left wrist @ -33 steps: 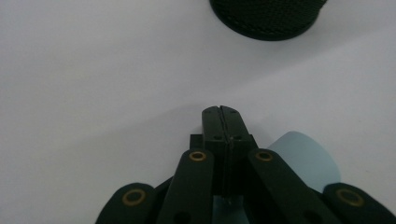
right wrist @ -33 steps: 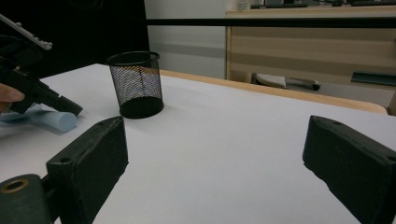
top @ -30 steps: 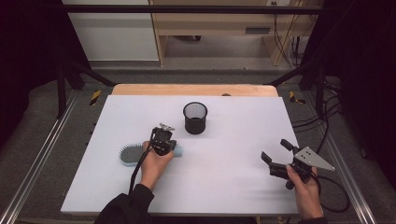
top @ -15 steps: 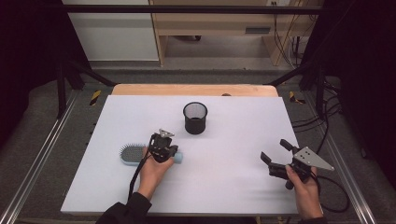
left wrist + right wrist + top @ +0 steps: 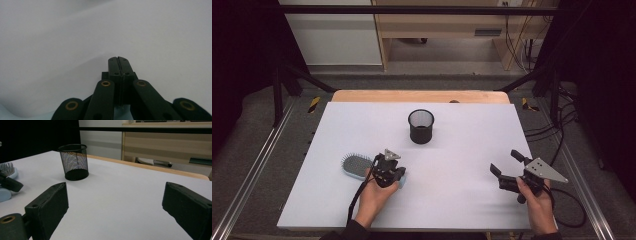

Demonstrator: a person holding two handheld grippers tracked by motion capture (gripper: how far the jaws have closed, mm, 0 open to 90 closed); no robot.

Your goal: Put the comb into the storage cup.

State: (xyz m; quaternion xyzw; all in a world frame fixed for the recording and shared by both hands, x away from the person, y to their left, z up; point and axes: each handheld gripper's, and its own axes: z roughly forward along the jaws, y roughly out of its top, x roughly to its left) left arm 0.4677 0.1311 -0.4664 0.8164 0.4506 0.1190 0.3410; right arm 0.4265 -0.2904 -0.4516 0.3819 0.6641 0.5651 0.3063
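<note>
A white tabletop (image 5: 452, 150) is filling the middle of a dim workroom, with a wooden bench and cables lying beyond its far edge. A black wire-mesh cup (image 5: 421, 126) is standing upright at about twelve o'clock from the table's centre. A pale blue oval hairbrush (image 5: 356, 165) is lying toward eight o'clock, its long axis running roughly nine to three, bristles facing up. The left gripper (image 5: 388, 170) is sitting over the handle end, at the brush's three o'clock; in the left gripper view its jaws are pressing together, and whether the handle is caught between them I cannot tell. The right gripper (image 5: 506, 172) is hovering well apart at four o'clock, jaws spread wide and gripping nothing. The left hand is plainly nearer the brush. Open table is lying between brush and cup, so a carry toward one o'clock looks unobstructed.
</note>
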